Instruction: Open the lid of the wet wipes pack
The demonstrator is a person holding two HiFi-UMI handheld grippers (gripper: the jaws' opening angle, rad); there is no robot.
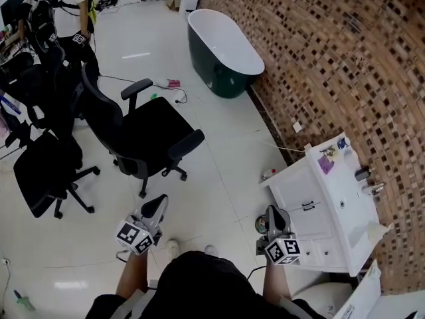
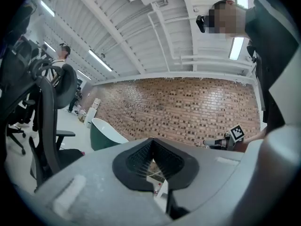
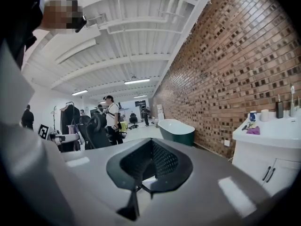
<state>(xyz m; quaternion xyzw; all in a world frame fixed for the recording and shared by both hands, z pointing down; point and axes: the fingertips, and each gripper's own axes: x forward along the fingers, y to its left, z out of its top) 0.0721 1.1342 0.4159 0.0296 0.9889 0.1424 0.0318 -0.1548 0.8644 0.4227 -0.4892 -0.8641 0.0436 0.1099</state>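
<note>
No wet wipes pack can be made out for certain. A small purple thing lies on the white vanity top at the right, also seen in the right gripper view; what it is I cannot tell. My left gripper is held level over the floor, jaws together and empty. My right gripper is beside the vanity's front, also shut with nothing in it. Each gripper shows small in the other's view: the right gripper and the left gripper.
A black office chair stands ahead of my left gripper, another further left. A dark green bathtub sits along the brick wall. A tap and small bottles stand on the vanity. A person stands far back left.
</note>
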